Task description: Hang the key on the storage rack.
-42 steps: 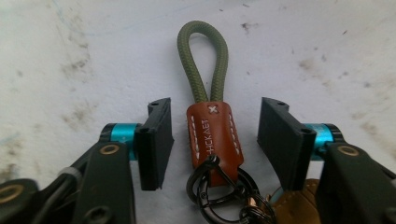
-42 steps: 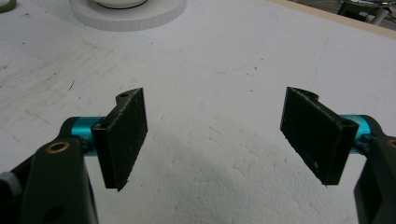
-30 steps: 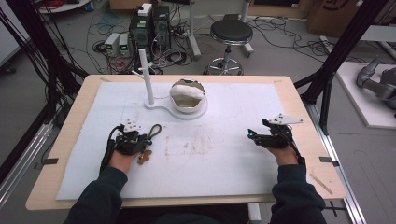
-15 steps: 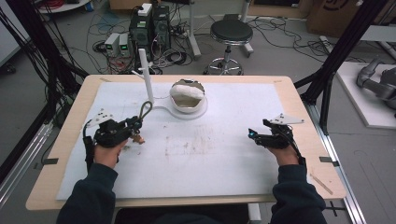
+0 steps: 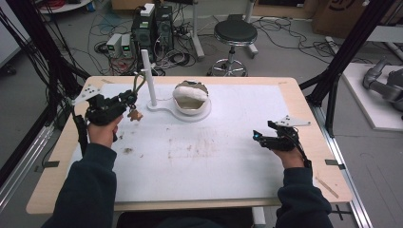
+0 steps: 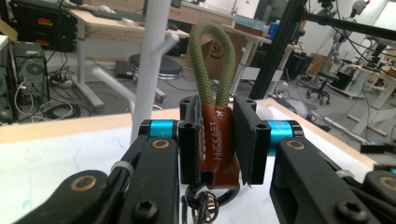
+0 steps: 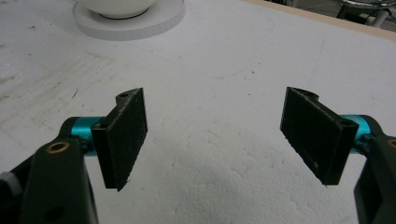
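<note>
At the far left of the desk (image 5: 304, 102), the left gripper (image 6: 217, 140) has its fingers (image 6: 189, 140) closed on the brown leather tab (image 6: 216, 140) of a keychain. The tab's stamped lettering is partly covered and hard to read. A green cord loop (image 6: 212, 60) rises upright out of the tab, and just behind it stands a white peg stand (image 6: 154, 51) with a short side branch; its top is cut off by the left gripper view's upper edge. Below the tab, a dark metal ring (image 6: 205, 203) shows only in part between the gripper's arms. In the high view, the left gripper (image 5: 124, 102) sits just left of the white post (image 5: 148, 76), with the cord arching toward it and a small brown piece (image 5: 135, 114) hanging beneath; whether the cord touches the post cannot be told.

A white bowl (image 5: 191, 97) on the stand's round base (image 5: 199, 116) holds something pale and crumpled, too blurred to identify.

The right gripper (image 7: 219, 135) is at the desk's right side, well apart from the stand, with its fingers (image 7: 126, 135) spread wide and empty over the scuffed white mat (image 7: 210, 60). The bowl's base is cut off at that view's top edge.
</note>
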{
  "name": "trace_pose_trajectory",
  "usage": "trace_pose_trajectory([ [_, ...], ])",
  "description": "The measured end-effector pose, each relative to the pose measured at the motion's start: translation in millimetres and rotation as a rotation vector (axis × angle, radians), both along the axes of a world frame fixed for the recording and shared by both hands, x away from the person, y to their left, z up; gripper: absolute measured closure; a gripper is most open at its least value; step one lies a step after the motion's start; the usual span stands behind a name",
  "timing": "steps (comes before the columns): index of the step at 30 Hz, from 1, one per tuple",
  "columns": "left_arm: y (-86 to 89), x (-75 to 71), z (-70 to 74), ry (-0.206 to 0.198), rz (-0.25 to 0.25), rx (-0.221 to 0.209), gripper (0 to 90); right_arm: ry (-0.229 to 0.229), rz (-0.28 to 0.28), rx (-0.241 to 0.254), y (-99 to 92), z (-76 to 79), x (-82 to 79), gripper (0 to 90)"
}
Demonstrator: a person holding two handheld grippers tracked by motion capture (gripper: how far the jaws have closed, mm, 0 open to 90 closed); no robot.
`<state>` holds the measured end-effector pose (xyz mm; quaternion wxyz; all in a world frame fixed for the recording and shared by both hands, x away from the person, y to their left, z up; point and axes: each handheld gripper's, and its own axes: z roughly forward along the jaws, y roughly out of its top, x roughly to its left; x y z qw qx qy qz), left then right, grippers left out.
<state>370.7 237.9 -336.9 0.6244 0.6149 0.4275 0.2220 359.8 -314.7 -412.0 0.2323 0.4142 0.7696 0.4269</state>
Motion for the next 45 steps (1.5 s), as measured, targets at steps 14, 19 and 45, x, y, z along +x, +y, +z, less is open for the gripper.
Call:
trace_pose_trajectory([
  [14,-12.8,42.3,3.1,0.098,0.064,0.089,72.4,0.004,0.0,0.003,-1.0,-0.6,0.6,23.2],
  [19,-20.1,52.8,-0.8,0.137,0.068,0.124,72.1,0.009,0.0,0.005,-0.2,-0.8,0.3,23.2],
  [45,-6.3,21.0,-28.5,0.037,-0.032,0.092,21.7,0.005,0.035,0.005,1.3,-1.1,-1.6,22.4],
])
